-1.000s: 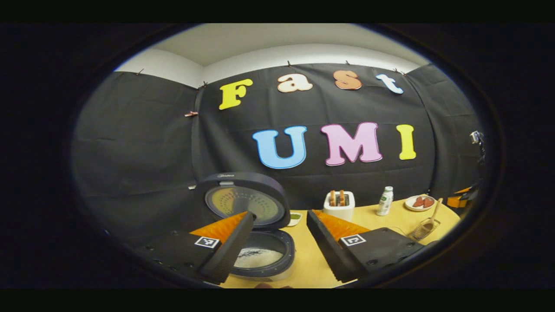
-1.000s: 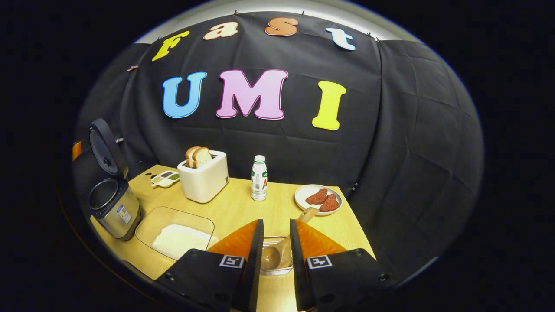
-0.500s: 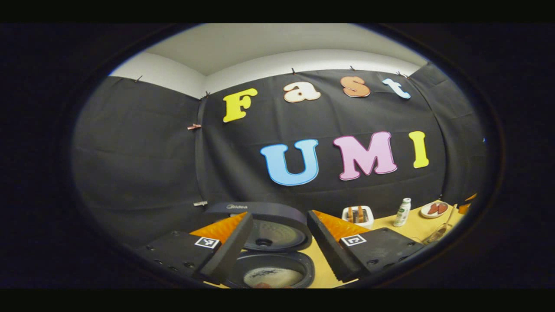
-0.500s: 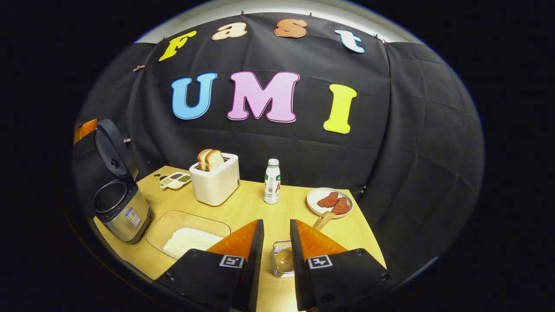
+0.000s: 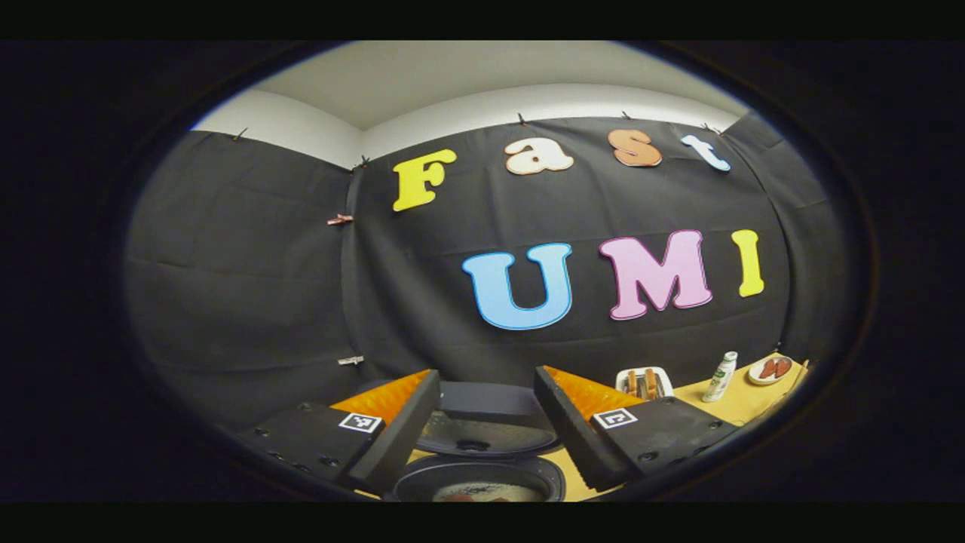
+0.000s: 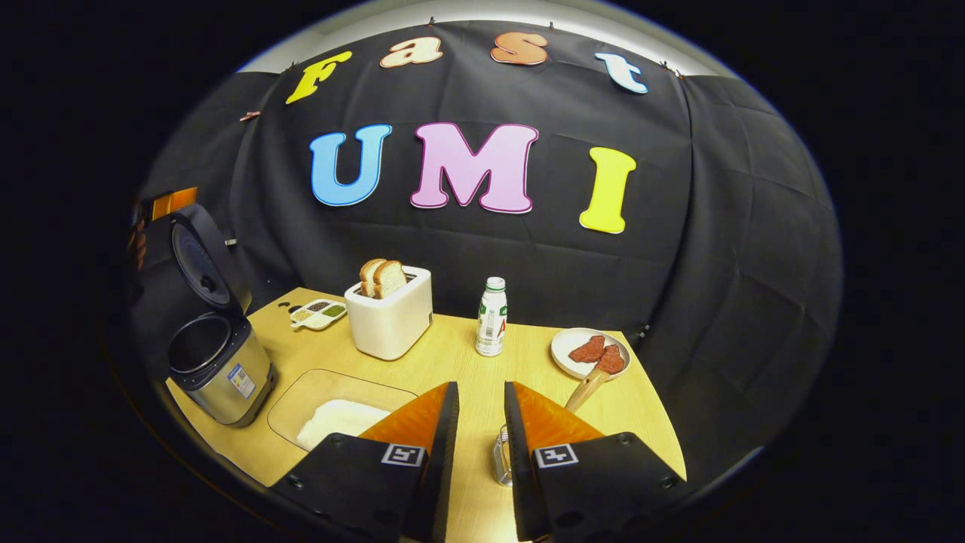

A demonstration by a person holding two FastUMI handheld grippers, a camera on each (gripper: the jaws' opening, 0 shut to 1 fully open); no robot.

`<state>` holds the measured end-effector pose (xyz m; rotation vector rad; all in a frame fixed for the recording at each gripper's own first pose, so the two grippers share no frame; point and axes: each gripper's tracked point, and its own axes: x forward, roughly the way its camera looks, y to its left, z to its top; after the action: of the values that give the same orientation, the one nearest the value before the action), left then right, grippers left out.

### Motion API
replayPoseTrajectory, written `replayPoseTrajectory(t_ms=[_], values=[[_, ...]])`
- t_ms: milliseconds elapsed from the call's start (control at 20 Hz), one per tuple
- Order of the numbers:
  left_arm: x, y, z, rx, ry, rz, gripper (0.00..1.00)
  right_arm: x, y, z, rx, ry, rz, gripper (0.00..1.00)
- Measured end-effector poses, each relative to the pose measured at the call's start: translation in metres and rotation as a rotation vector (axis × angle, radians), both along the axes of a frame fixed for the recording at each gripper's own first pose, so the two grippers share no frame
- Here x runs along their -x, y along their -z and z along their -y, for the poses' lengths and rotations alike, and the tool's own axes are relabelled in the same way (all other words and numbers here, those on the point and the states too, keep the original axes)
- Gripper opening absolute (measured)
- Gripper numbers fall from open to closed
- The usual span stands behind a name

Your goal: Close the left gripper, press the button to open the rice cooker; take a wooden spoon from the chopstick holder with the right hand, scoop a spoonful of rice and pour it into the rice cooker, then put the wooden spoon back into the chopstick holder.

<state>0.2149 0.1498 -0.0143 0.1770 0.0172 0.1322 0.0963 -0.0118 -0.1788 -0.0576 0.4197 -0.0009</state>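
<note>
In the right gripper view, the rice cooker (image 6: 215, 354) is standing open at the far left of the surface (image 6: 452, 362), the rice tray (image 6: 339, 403) sitting near it. The right claw (image 6: 480, 437) is hanging narrowly parted, empty, over the chopstick holder (image 6: 501, 456) holding the wooden spoon (image 6: 588, 385). In the left gripper view, the left claw (image 5: 486, 422) is hovering spread above the cooker's pot.

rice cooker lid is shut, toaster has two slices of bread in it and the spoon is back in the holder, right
Not quite: the rice cooker lid is open, standing up behind the pot, as the right gripper view shows. The toaster does hold two slices of bread, and the spoon is in the holder.
</note>
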Motion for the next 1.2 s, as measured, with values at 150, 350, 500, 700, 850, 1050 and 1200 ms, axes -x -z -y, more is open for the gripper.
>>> replayPoseTrajectory(t_ms=[150, 350, 500, 700, 850, 1050, 1200], values=[[-0.010, 0.000, -0.010, 0.000, -0.005, 0.002, 0.91, 0.000, 0.001, -0.002, 0.010, -0.003, -0.006, 0.39], [-0.026, 0.005, -0.026, 0.008, -0.007, -0.018, 0.87, 0.002, 0.000, -0.004, 0.013, -0.002, -0.007, 0.41], [-0.039, 0.004, -0.031, 0.019, 0.001, -0.040, 0.87, 0.002, 0.002, -0.005, 0.017, -0.001, -0.018, 0.38], [-0.042, 0.010, -0.035, 0.031, -0.003, -0.067, 0.88, 0.002, 0.001, -0.011, 0.012, -0.006, -0.017, 0.38], [-0.037, 0.013, -0.036, 0.059, -0.004, -0.069, 0.90, 0.004, 0.002, -0.016, 0.014, -0.016, -0.020, 0.41], [-0.021, 0.018, -0.036, 0.056, -0.014, -0.069, 0.91, 0.006, -0.001, -0.021, 0.010, -0.024, -0.013, 0.38], [-0.006, 0.024, -0.034, 0.054, -0.012, -0.084, 0.88, 0.009, -0.004, -0.026, 0.006, -0.037, -0.007, 0.38]])
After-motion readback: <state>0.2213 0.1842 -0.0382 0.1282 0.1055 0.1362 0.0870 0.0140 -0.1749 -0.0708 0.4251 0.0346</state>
